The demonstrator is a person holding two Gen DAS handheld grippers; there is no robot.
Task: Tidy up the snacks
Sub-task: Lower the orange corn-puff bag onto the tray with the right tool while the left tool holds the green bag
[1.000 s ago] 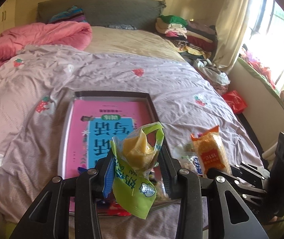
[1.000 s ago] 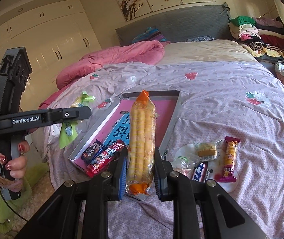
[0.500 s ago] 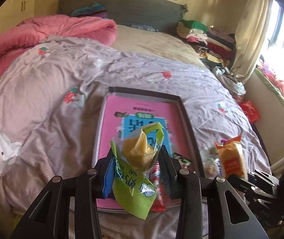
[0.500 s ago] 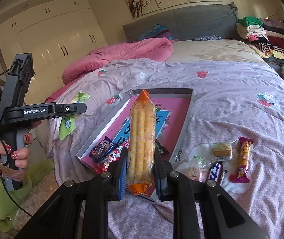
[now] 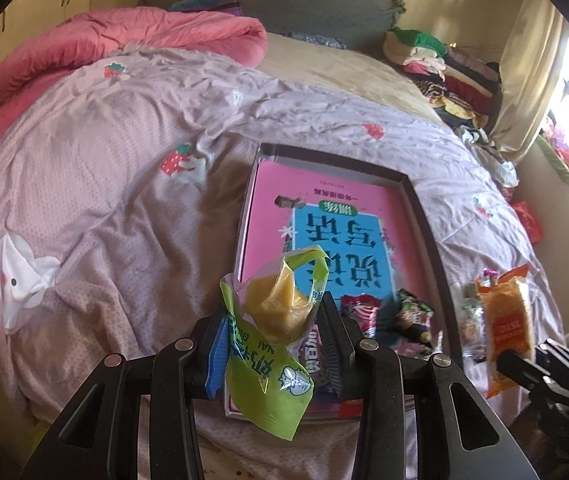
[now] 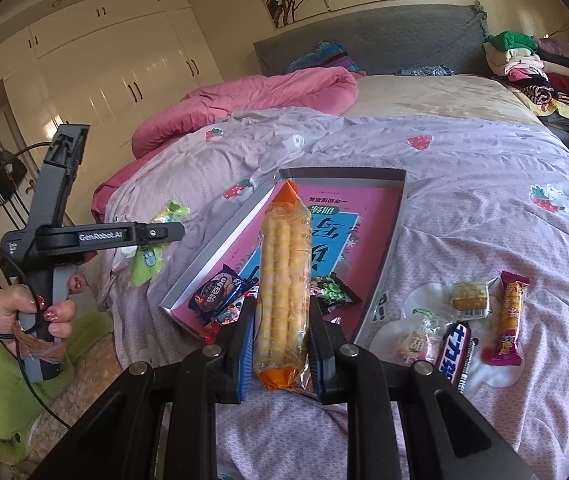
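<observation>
A: Change since the earlier frame: the left gripper (image 5: 272, 320) has come down over the near left corner of the tray (image 5: 424, 216). State of it?

B: Clamped on the green pouch (image 5: 272, 364), held above the tray's near edge.

A: In the tray?

B: Dark wrapped snacks (image 6: 220, 292) lie at its near end.

A: Right side?

B: The right gripper (image 6: 282, 340) is clamped on the orange biscuit pack (image 6: 284, 280); loose snacks (image 6: 504, 320) lie on the bedspread (image 6: 484, 184) beside the tray
</observation>
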